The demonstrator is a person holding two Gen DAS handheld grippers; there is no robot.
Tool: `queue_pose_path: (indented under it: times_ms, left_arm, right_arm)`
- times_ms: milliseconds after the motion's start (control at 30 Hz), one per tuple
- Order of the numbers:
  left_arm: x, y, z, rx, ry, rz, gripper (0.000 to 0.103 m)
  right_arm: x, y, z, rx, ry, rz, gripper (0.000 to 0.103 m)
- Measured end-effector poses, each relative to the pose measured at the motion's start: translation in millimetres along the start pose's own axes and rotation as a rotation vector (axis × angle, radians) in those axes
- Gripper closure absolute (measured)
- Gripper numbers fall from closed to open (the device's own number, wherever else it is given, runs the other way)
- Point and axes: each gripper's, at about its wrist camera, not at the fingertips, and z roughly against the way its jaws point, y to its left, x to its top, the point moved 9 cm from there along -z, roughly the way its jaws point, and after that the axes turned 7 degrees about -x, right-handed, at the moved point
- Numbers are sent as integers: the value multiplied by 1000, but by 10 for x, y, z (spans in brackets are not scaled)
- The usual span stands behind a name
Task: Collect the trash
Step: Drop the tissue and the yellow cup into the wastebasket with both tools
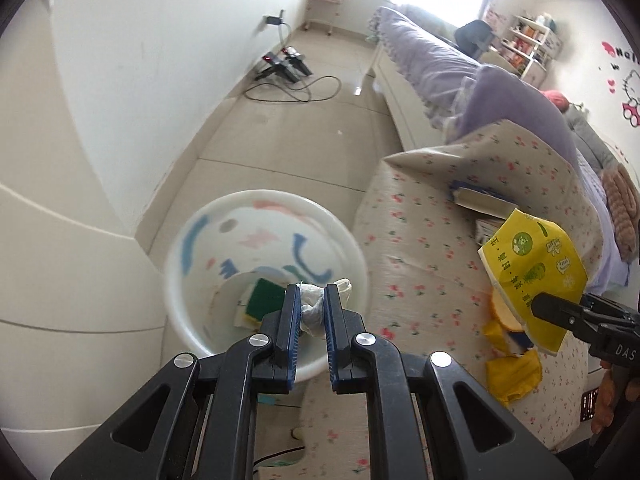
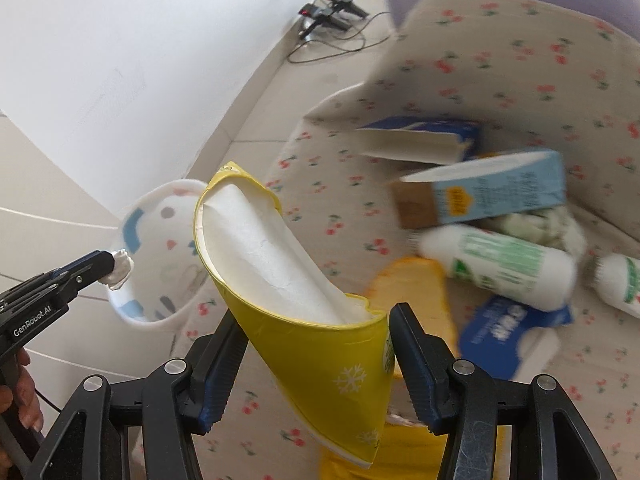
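My left gripper point(image 1: 312, 292) is shut on a crumpled white tissue point(image 1: 311, 307) and holds it over the open white bin point(image 1: 192, 304), which has blue and pink cartoon marks. A green and yellow item point(image 1: 264, 295) lies inside the bin. In the right wrist view the left gripper point(image 2: 107, 265) holds the tissue point(image 2: 118, 269) over the bin point(image 2: 160, 256). My right gripper point(image 2: 314, 322) is shut on a flattened yellow paper cup point(image 2: 320, 344), held above the floral-covered table point(image 2: 520, 60). The cup also shows in the left wrist view point(image 1: 532, 276).
On the table lie a blue-and-white carton point(image 2: 424, 140), a light blue carton point(image 2: 492, 188), two white bottles with green labels point(image 2: 500, 264), a blue box point(image 2: 516, 328) and yellow wrappers point(image 2: 416, 292). A bed point(image 1: 432, 56) stands beyond. Chargers with cables point(image 1: 286, 66) lie on the floor by the wall.
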Motion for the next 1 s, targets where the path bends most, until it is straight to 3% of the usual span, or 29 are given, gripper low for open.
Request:
queue_pose_path:
  times_ms: [167,233,267,300,567,1000]
  left_arm:
    - [53,221,42,44,-25,26,84]
    - [50,321,53,87,-6,37,64]
    - [36,377,55,103,6,50,41]
    - [19,444,72,121,8,70,27]
    - [-99,731,226,182,15,100,14]
    - [-221,929,474,212,5,80,11]
  right_arm:
    - [58,300,-147,22,19,25,40]
    - [76,382,-202,27,25,33,40]
    - [82,438,-238,29,29,38,40]
    - [90,476,-264,31,32,41,40]
    - [188,783,-499,42,53,64,39]
    - [280,1216,-812,60,61,95,35]
